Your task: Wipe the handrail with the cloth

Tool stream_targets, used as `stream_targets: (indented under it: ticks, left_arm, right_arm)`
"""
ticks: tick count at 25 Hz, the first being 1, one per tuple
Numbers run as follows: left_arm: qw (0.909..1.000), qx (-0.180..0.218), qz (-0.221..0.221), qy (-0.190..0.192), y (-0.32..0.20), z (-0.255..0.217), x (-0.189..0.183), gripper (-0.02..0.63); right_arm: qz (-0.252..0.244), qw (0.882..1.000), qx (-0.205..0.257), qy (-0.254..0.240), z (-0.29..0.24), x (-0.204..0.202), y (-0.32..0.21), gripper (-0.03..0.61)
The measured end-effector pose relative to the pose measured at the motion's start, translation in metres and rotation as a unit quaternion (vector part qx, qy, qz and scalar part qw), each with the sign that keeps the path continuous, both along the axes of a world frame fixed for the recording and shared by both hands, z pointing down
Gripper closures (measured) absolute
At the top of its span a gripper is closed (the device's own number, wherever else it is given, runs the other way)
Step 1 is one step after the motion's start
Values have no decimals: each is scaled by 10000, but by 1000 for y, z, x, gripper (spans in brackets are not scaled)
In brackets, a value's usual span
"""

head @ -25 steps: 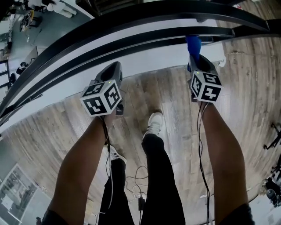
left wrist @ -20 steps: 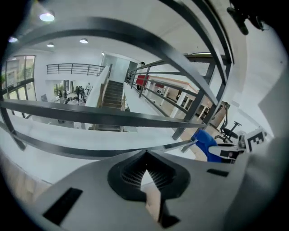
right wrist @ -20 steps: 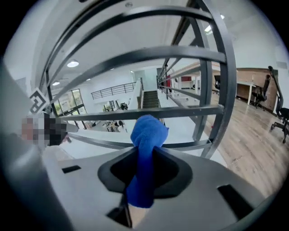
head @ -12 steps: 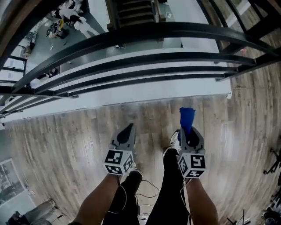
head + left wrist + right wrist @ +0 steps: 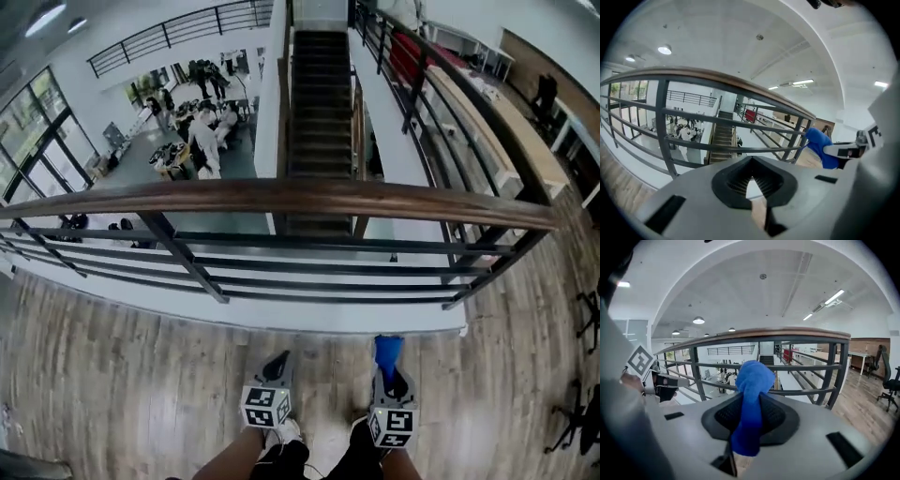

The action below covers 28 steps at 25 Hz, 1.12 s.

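Behind the balcony railing, above the wooden floor [image 5: 112,375], both grippers are held low and well apart from the brown handrail [image 5: 309,197]. The right gripper [image 5: 391,382] is clenched on the blue cloth [image 5: 751,399] (its bunched end stands up out of the jaws). The left gripper [image 5: 751,186] has its jaws together, nothing between them.

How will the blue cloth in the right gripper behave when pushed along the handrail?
Probably floppy: the blue cloth bunches and folds above the right gripper. Likely light, since a pinch alone holds it up. It should drape over the handrail.
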State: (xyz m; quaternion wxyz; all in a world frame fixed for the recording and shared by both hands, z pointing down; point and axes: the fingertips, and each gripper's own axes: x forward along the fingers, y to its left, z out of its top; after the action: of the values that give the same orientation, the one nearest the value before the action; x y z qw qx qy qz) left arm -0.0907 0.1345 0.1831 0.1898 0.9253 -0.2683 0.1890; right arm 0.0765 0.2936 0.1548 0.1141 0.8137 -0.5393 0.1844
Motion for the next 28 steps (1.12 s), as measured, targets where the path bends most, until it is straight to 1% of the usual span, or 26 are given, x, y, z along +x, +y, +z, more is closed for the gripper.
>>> stream_targets:
  ticks: [3, 6, 9, 12, 15, 20, 23, 26, 28]
  left_arm:
    - [9996, 183, -171, 103, 0, -57, -35, 610]
    - [9990, 331, -251, 180, 17, -97, -59, 610]
    - [9973, 599, -241, 353, 41, -129, -61, 610]
    - [9953, 795, -223, 513, 74, -153, -49, 610]
    - [9945, 876, -143, 561, 116, -164, -33, 609]
    - [9929, 950, -73, 714, 166, -168, -15, 610]
    - [9933, 912, -136, 697, 187, -169, -18, 610]
    - [9935, 886, -281, 652, 197, -171, -23, 609]
    - [9933, 903, -270, 671, 203, -173, -24, 609]
  right_arm:
    - [-30, 9997, 226, 65, -53, -31, 11, 480]
    - [-335, 9989, 286, 147, -83, -64, 28, 480]
    - [-595, 9964, 491, 339, -107, -80, 36, 480]
    - [-726, 9931, 753, 522, -129, -76, 48, 480]
    - [-775, 9898, 980, 686, -147, -68, 70, 480]
    - [-717, 9896, 1052, 664, -150, -59, 111, 480]
    - [-714, 9895, 1060, 681, -152, -59, 135, 480]
    - [-679, 9897, 1041, 714, -153, -57, 152, 480]
    - [-652, 9899, 1030, 721, -153, -55, 160, 480]
